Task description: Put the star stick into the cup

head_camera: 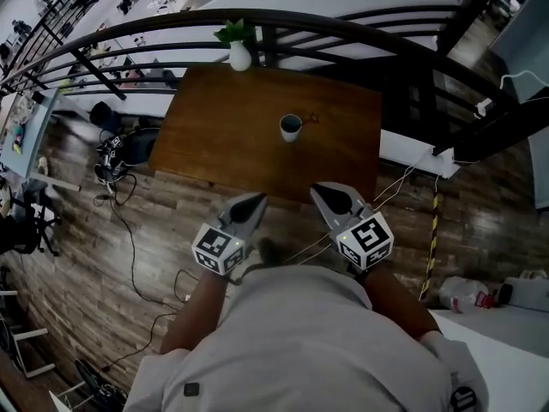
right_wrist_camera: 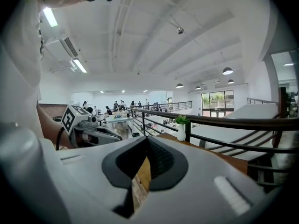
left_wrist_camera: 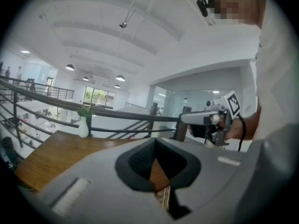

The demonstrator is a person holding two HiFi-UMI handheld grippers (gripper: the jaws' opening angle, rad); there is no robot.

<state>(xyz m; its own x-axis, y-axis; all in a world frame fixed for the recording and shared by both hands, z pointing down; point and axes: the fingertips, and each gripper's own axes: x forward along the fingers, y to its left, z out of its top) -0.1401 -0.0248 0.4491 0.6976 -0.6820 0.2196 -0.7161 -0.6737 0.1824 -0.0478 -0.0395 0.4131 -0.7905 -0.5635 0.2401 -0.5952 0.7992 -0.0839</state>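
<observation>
The person is standing at the near side of a brown table (head_camera: 219, 136) and is holding one gripper in each hand, low in front of the body.

The left gripper (head_camera: 255, 202) is hanging over the wood floor (head_camera: 103, 264), just off the near edge of the table. In the left gripper view its jaws are sitting pressed together, with only a thin crack between the dark pads (left_wrist_camera: 135, 164). Nothing is sitting between them.

The right gripper (head_camera: 322, 192) is hanging beside it, right at the table's near edge. In the right gripper view its jaws are also sitting closed, and nothing is sitting between them. Each gripper is showing up in the other one's view, off to the side.

The cup (head_camera: 291, 127) is standing upright near the middle of the table. From the left gripper it is sitting at about 1 o'clock, and from the right gripper at about 11 o'clock. It is well apart from both.

A small thin thing is lying on the table just beside the cup, at about 2 o'clock from it. It is looking like the star stick (head_camera: 310, 118), but it is too small to tell for sure. It is lying outside the cup, and no gripper is touching it.

A white vase (head_camera: 239, 56) with a green plant is standing at the far edge of the table, at 11 o'clock from the cup, right next to a dark railing (head_camera: 171, 26).
</observation>
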